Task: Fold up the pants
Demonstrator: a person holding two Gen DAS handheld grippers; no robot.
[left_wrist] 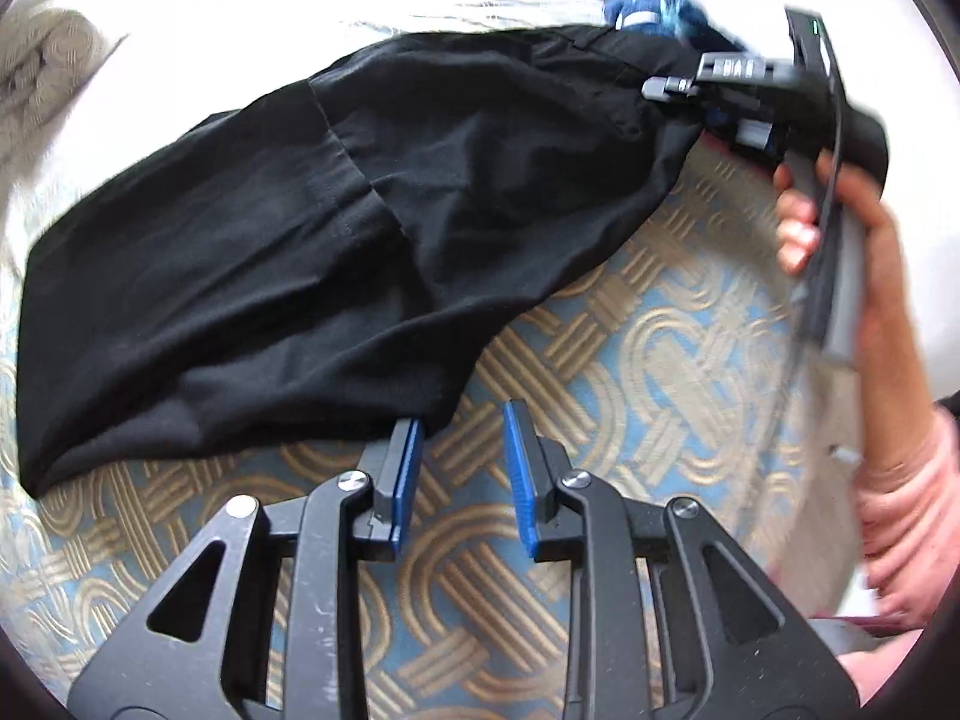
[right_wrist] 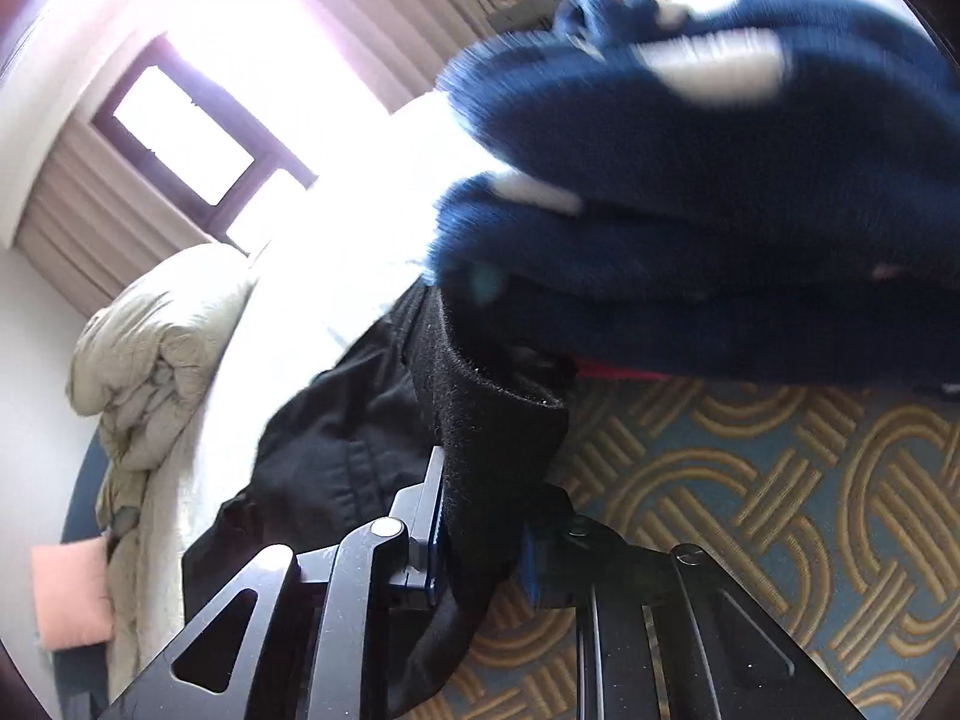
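Black pants (left_wrist: 300, 210) lie in a long, partly folded heap across the patterned bedspread (left_wrist: 660, 360). My left gripper (left_wrist: 463, 417) hangs over the near hem corner, open, with only bedspread showing between its blue pads; the hem touches the outside of the left fingertip (left_wrist: 413, 429). My right gripper (left_wrist: 708, 111) is at the far waist end, held by a person's hand (left_wrist: 864, 252). In the right wrist view the right gripper (right_wrist: 486, 498) is shut on a thick fold of the black pants (right_wrist: 336, 420), and the cloth hides its right pad.
A blurred dark blue garment with white patches (right_wrist: 690, 180) lies just beyond the waist end, also seen as the blue garment (left_wrist: 654, 6). A rolled cream duvet (left_wrist: 42, 60) sits at the bed's far left. A pink cushion (right_wrist: 66, 594) and a curtained window (right_wrist: 180, 132) lie beyond.
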